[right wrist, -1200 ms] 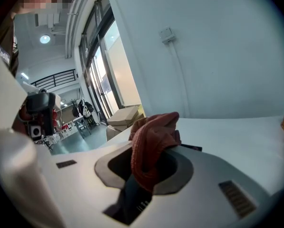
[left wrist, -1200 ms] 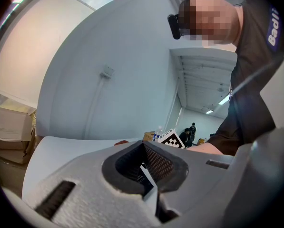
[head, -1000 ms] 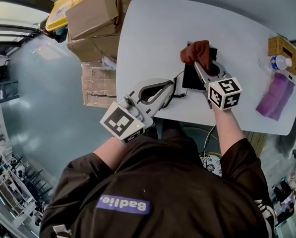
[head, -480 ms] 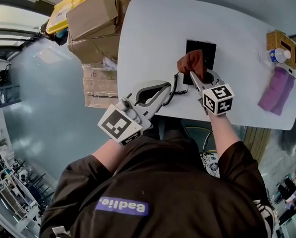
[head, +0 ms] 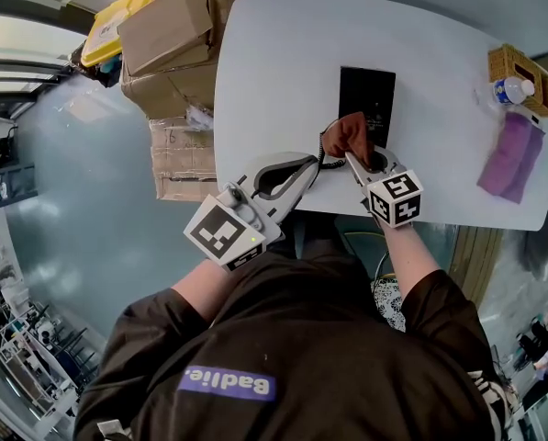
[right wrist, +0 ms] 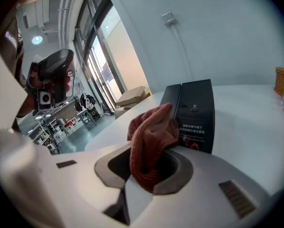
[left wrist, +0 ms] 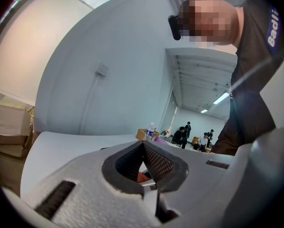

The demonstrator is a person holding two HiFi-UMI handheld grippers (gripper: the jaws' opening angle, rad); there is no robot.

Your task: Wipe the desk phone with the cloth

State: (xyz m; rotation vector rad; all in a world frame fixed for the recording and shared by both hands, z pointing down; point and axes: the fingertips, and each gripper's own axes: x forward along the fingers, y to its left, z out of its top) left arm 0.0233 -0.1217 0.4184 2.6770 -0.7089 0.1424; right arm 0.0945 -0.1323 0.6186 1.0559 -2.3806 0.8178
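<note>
Bare table lies open to me left of and beyond the desk phone, while coiled cord blocks its near-left corner and wicker basket, water bottle and purple cloth crowd the right edge.

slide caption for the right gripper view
Right gripper shut on a rust-red cloth, black desk phone just beyond on the white table

The only wording I can read is "Badlie", white on a purple patch on the back of the person's dark top. The small white print on the desk phone is too fine for me to read.
</note>
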